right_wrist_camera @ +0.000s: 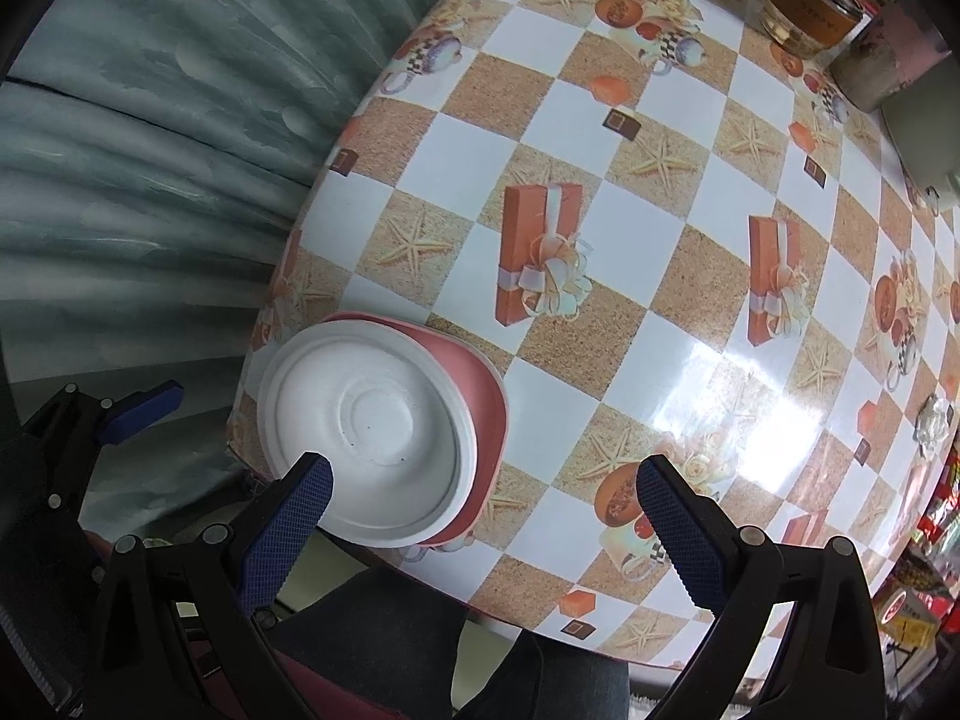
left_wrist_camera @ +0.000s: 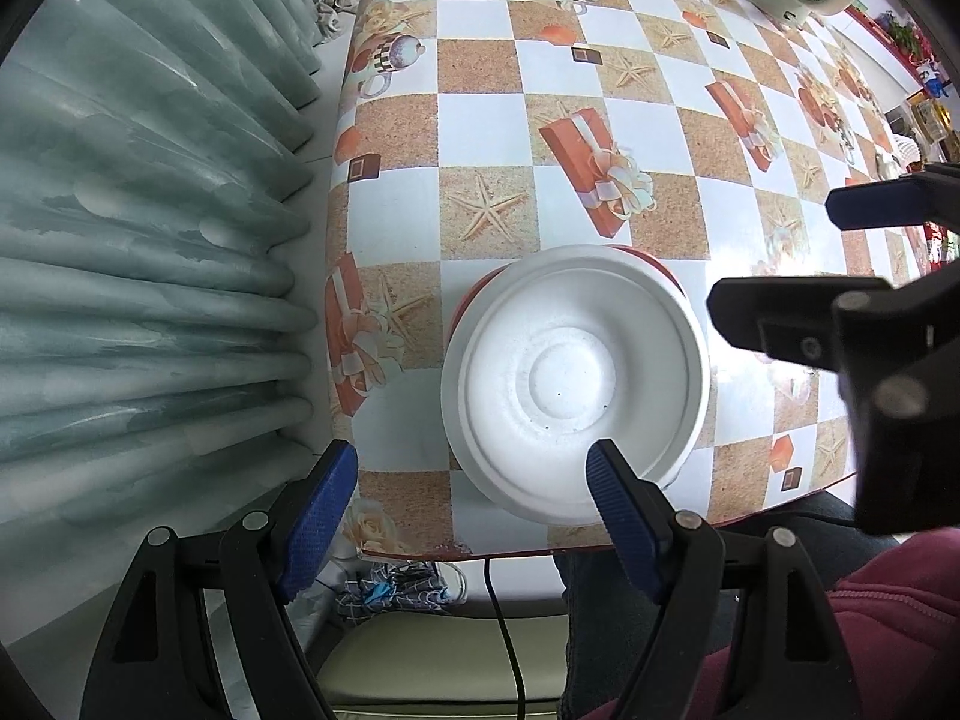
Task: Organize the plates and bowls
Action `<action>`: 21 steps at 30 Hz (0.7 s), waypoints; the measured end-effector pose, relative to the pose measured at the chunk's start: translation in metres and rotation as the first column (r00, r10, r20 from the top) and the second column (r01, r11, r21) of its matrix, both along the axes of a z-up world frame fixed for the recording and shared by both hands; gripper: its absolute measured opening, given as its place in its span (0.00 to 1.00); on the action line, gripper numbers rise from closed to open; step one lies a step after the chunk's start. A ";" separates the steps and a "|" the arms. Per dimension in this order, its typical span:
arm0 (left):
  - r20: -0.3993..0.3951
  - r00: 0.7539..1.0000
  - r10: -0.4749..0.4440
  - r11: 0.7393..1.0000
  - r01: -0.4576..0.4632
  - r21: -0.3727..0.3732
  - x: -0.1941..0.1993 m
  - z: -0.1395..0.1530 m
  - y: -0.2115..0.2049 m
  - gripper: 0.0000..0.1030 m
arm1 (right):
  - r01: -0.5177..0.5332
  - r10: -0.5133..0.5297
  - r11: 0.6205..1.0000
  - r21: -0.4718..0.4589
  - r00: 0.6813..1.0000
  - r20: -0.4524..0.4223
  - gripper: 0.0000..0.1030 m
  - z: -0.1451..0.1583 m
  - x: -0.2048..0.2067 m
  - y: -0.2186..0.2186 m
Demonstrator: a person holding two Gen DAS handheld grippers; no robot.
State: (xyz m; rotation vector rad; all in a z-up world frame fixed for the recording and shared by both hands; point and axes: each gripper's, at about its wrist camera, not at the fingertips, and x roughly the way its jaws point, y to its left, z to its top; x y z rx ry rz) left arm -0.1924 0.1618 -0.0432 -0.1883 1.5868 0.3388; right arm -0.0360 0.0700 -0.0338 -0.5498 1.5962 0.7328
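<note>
Both tongs are held wide and empty above the table edge: the left gripper [left_wrist_camera: 471, 495] and the right gripper [right_wrist_camera: 483, 495]; just below, a white plate [left_wrist_camera: 573, 384] is seen stacked on a red bowl [right_wrist_camera: 486, 396] on the checked tablecloth [right_wrist_camera: 648, 228]; stacking appears finished, and any next grasp is judged to need a rim approach; jars [right_wrist_camera: 804, 6] are left far back

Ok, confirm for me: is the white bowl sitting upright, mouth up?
No, the white bowl lies upside down, its ringed base facing up, over a pink bowl.

Black tongs [left_wrist_camera: 471, 501], blue textured pads [left_wrist_camera: 618, 513], maroon sleeve [left_wrist_camera: 900, 618].
</note>
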 end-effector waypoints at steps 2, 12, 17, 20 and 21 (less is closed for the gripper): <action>0.002 1.000 0.008 1.000 -0.008 0.010 0.000 0.000 0.001 0.79 | 0.005 -0.005 1.000 0.017 1.000 0.014 0.99 0.004 0.001 -0.001; 0.031 0.997 0.067 0.997 -0.068 0.033 -0.003 0.003 0.012 0.79 | -0.046 0.038 0.998 0.045 0.987 0.154 0.99 0.021 -0.002 -0.001; 0.031 0.998 0.054 0.998 -0.056 0.036 -0.003 0.004 0.008 0.79 | -0.067 0.057 0.996 0.051 0.983 0.172 0.99 0.024 -0.005 0.001; 0.032 0.998 0.050 0.998 -0.051 0.037 -0.003 0.005 0.008 0.79 | -0.070 0.061 0.996 0.047 0.983 0.175 0.99 0.025 -0.007 0.001; 0.032 0.998 0.051 0.998 -0.052 0.036 -0.003 0.005 0.008 0.79 | -0.068 0.058 0.997 0.047 0.983 0.175 0.99 0.025 -0.006 0.001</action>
